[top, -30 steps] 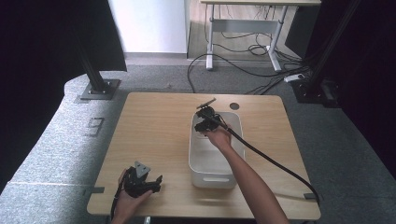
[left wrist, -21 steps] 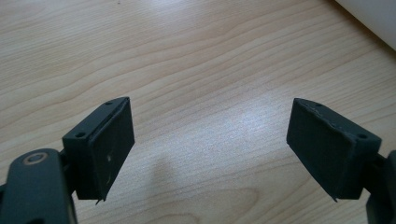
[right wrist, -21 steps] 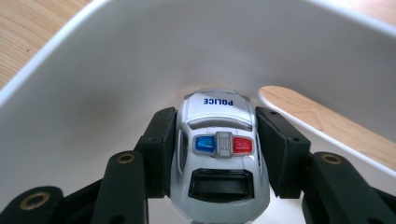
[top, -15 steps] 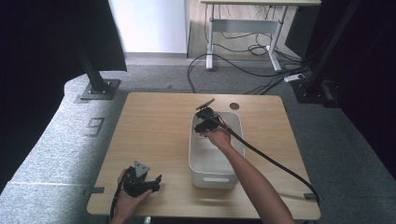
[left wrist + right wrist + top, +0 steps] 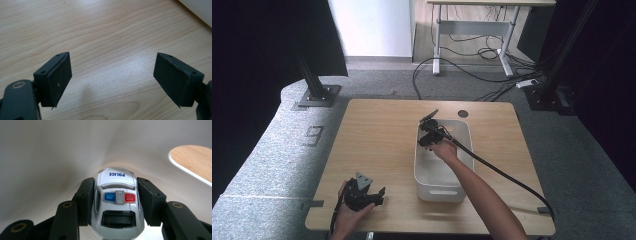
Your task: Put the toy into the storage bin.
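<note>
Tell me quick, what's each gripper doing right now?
Left gripper: open, holding nothing, over the table.
Right gripper: closed on the toy police car, inside the white bin.

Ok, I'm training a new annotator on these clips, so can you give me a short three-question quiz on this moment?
1. True or false: the right gripper is shut on the toy police car.
2. Multiple choice: what lies between the fingers of the left gripper? A) a toy car B) nothing, just bare wooden table below C) a cable
3. Fill in: the right gripper holds the car inside the white ____.

Key: 1 true; 2 B; 3 bin.
</note>
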`<state>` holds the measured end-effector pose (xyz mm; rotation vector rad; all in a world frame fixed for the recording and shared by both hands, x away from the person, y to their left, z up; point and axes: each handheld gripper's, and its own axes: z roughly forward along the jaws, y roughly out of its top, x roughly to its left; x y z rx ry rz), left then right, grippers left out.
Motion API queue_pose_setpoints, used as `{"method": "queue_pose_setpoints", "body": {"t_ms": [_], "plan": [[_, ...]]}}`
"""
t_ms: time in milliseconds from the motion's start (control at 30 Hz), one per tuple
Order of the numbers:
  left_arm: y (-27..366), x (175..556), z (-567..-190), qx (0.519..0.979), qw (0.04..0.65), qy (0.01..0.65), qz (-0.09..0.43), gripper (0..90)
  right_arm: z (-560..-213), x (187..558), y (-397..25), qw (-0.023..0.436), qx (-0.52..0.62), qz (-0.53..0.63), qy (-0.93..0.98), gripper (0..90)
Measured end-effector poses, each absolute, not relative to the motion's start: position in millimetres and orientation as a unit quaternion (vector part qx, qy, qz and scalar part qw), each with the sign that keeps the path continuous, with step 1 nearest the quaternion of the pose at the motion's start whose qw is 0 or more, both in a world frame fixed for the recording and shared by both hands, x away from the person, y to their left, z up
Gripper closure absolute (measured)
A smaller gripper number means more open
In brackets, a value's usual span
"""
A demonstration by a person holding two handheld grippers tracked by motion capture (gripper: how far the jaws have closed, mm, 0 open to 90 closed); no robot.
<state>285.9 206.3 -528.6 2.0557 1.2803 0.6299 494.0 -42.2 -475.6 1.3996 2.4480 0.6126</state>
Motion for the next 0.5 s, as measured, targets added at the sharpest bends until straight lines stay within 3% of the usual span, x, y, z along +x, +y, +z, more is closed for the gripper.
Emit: {"method": "queue_pose_setpoints", "body": {"t_ms": [500], "plan": [[207.2,286.1,-528.1,0.779,0.315,0.486,0.240,15.1,-485.7,496.7,-42.1,0.120,0.479,0.185,0.849,50.0]]}}
